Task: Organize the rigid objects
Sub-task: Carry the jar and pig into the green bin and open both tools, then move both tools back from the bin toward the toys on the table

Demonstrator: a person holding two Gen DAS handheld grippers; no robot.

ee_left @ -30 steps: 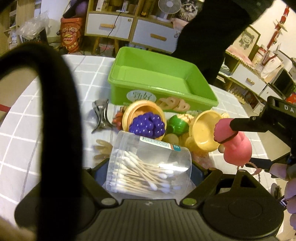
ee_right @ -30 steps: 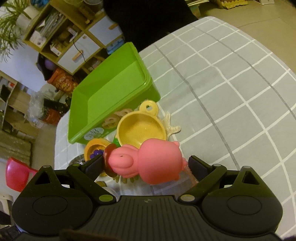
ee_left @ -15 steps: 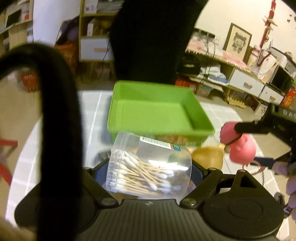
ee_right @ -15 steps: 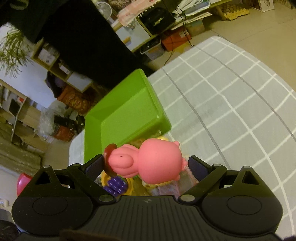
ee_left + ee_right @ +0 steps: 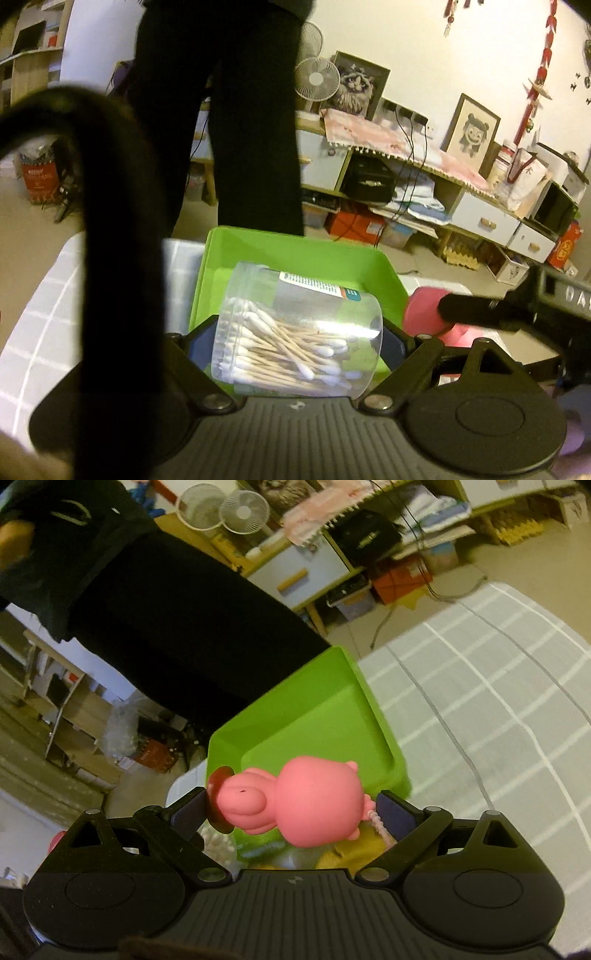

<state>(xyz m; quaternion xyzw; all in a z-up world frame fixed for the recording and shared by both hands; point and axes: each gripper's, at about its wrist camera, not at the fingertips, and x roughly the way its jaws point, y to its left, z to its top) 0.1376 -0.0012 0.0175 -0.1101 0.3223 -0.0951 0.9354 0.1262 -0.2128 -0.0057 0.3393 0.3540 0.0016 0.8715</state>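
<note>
My left gripper [image 5: 295,339] is shut on a clear tub of cotton swabs [image 5: 295,328] and holds it over the near part of the green bin [image 5: 295,254]. My right gripper [image 5: 295,812] is shut on a pink toy pig [image 5: 295,805] and holds it above the bin's near edge [image 5: 314,720]. In the left wrist view the pig [image 5: 424,314] and the right gripper [image 5: 517,310] show just right of the bin. The bin looks empty inside.
The bin stands on a table with a grey checked cloth [image 5: 498,701]. A yellow toy [image 5: 354,853] lies below the pig. A person in black [image 5: 221,110] stands behind the bin. Shelves and drawers [image 5: 480,221] fill the room behind.
Both grippers have risen and moved forward with their loads, from over the toy pile to over the green bin. The toys on the table have dropped out of the left view.
</note>
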